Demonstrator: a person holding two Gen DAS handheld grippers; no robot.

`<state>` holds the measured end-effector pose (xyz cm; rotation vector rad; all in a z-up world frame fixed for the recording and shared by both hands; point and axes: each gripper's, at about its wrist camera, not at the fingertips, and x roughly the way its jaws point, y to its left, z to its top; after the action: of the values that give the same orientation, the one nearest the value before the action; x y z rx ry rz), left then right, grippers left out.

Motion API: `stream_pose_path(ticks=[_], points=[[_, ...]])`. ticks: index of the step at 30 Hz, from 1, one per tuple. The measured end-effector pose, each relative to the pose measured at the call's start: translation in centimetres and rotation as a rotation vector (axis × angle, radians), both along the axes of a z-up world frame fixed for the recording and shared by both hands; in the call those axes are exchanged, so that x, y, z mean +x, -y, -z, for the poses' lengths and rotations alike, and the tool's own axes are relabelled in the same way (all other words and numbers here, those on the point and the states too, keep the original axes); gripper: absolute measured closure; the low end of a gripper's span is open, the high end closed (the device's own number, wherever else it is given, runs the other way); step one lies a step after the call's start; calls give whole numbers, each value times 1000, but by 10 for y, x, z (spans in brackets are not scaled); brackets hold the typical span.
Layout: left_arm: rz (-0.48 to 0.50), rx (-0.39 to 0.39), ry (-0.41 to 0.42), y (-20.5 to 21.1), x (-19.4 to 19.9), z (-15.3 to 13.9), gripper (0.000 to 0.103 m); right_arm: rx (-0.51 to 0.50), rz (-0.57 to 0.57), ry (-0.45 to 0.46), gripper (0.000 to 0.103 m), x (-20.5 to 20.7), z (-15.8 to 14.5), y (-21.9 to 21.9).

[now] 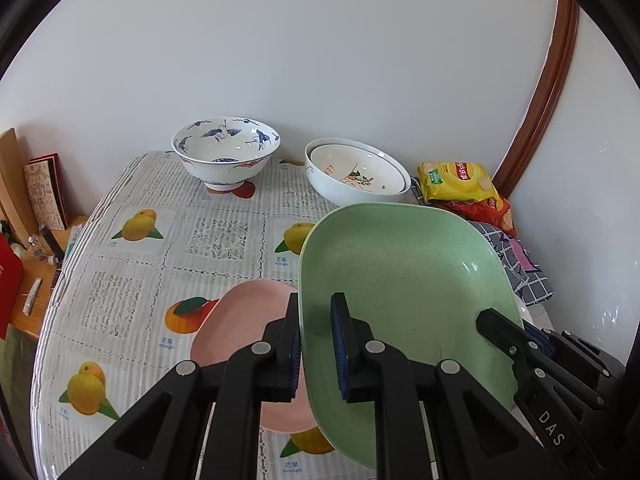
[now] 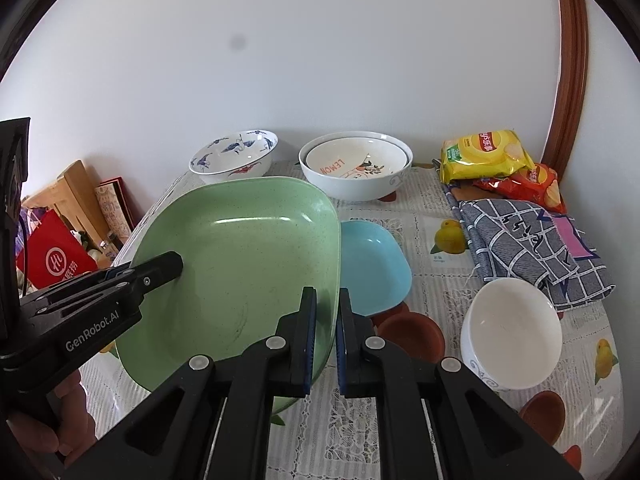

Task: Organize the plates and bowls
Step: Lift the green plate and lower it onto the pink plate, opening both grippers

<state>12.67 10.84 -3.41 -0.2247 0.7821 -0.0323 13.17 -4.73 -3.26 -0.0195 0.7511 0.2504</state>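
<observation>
A green square plate (image 1: 404,280) (image 2: 240,264) is held above the table by both grippers. My left gripper (image 1: 318,344) is shut on its left rim. My right gripper (image 2: 326,336) is shut on its right rim. The right gripper shows in the left wrist view (image 1: 520,340), and the left gripper shows in the right wrist view (image 2: 132,276). A pink plate (image 1: 240,320) lies under the green one on the left. A blue plate (image 2: 372,268) lies to its right. A blue-and-white crane bowl (image 1: 226,152) and two nested white bowls (image 1: 356,172) stand at the back. A small white bowl (image 2: 512,332) stands near right.
Yellow and red chip bags (image 2: 486,152) and a checked cloth (image 2: 532,248) lie at the back right. The table (image 1: 120,280) has a fruit-print cover. A wooden side shelf (image 1: 28,280) with a red bag (image 2: 52,256) and books stands left. A white wall is behind.
</observation>
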Motion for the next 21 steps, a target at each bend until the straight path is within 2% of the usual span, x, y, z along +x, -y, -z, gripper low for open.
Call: stream_pose_path(ticks=[10, 21], points=[[-22, 1, -12, 4, -27, 6, 89, 14, -7, -14, 95, -25, 6, 7], [-122, 2, -119, -35, -39, 53, 89, -8, -115, -118, 95, -18, 48, -29]])
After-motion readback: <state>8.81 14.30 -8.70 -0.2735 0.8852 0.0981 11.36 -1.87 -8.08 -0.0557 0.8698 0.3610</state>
